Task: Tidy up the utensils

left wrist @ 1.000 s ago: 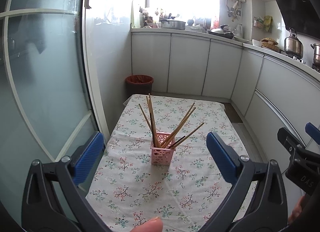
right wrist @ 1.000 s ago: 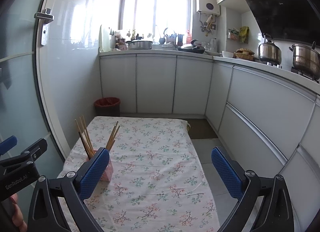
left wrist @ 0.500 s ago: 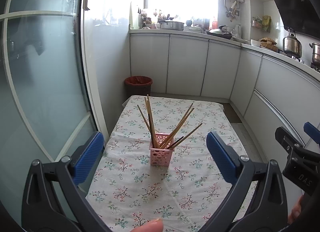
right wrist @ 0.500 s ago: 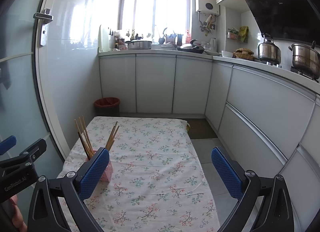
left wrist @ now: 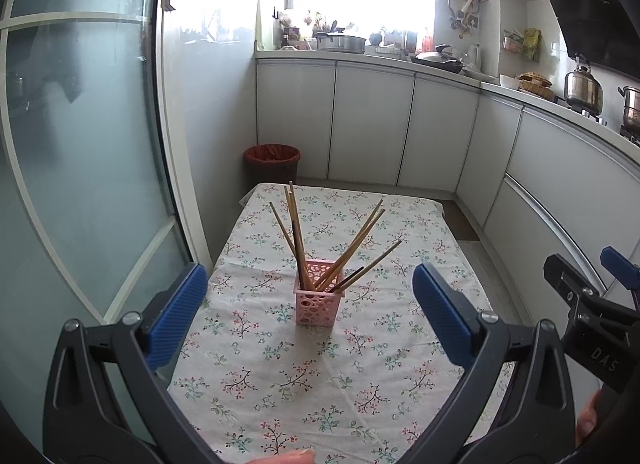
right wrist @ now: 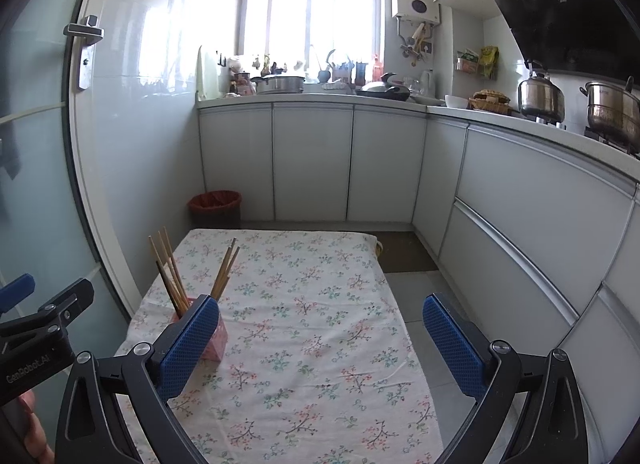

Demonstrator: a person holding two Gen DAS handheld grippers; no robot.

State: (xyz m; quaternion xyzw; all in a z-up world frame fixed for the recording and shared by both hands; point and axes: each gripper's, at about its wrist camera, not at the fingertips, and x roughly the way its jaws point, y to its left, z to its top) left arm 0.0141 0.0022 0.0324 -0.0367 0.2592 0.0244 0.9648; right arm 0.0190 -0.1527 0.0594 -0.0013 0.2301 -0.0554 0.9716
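A pink perforated holder (left wrist: 319,303) stands upright in the middle of a table with a floral cloth (left wrist: 280,376). Several wooden chopsticks (left wrist: 352,248) lean out of it in a fan. My left gripper (left wrist: 310,312) is open, its blue pads wide apart, held back from the holder and above the table. My right gripper (right wrist: 320,338) is open too, with nothing between its pads. In the right wrist view the holder (right wrist: 212,338) sits at the left, partly hidden behind my left pad, with chopsticks (right wrist: 170,276) rising above it.
A red bin (left wrist: 273,162) stands on the floor beyond the table's far end. White cabinets (right wrist: 312,160) run along the back and right, with pots (right wrist: 540,96) on the counter. A glass door (left wrist: 80,144) borders the table's left side.
The left wrist view has pulled back and risen slightly, so the holder sits a little lower and farther off. The right gripper has hardly moved. Both stay open.
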